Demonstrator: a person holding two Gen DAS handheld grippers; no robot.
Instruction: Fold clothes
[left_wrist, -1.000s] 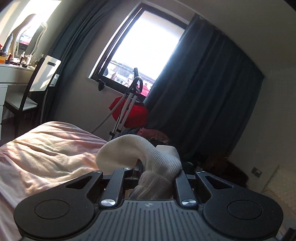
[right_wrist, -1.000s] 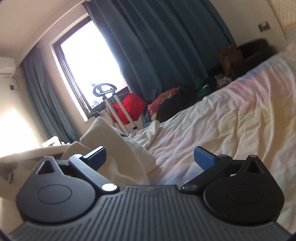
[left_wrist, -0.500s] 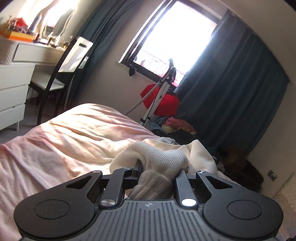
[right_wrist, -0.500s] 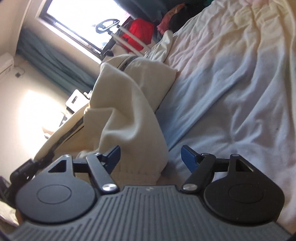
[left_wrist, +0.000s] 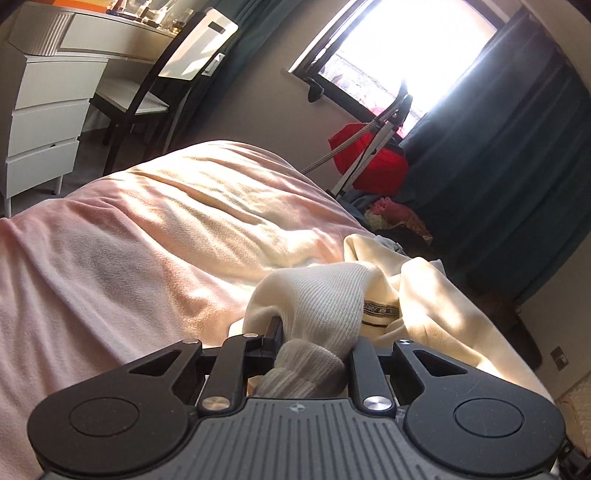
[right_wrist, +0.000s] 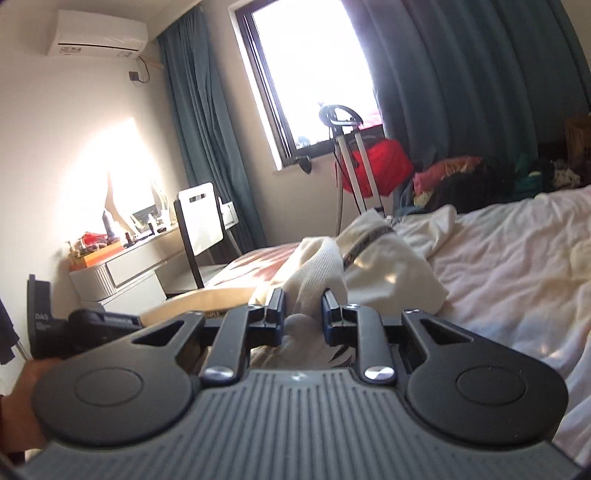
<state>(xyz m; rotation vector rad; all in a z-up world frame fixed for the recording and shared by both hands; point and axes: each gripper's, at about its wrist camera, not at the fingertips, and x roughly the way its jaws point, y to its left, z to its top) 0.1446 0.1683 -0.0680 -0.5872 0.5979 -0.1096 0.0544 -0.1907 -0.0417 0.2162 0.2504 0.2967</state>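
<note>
Both tongs now pinch the same cream garment (left_wrist: 424, 295): the left gripper (left_wrist: 314, 334) has its fingers pressed onto the ribbed hem, as it did a second ago, while the right gripper (right_wrist: 303, 312), which I had spread wide and clear of the cloth half a second back, has now come in and closed on a bunch of that ribbed edge too. From the right wrist view I can see the left tool's body and the hand (right_wrist: 18, 391) holding it just to the side, so the two grips sit close together on one edge. I judge this means I have a two-point hold on the hem, the sort of grip needed to lift, spread or turn the piece over for a fold; how many folds it already carries I cannot tell, since it lies bunched on the pink bedcover (left_wrist: 147, 240). By count: two grippers, one garment in hand, one bed, one chair (right_wrist: 201, 218) by one dresser (left_wrist: 48, 107), one window (right_wrist: 306, 66), and a heap of other clothes (right_wrist: 480, 177) beyond the bed that I cannot number.
</note>
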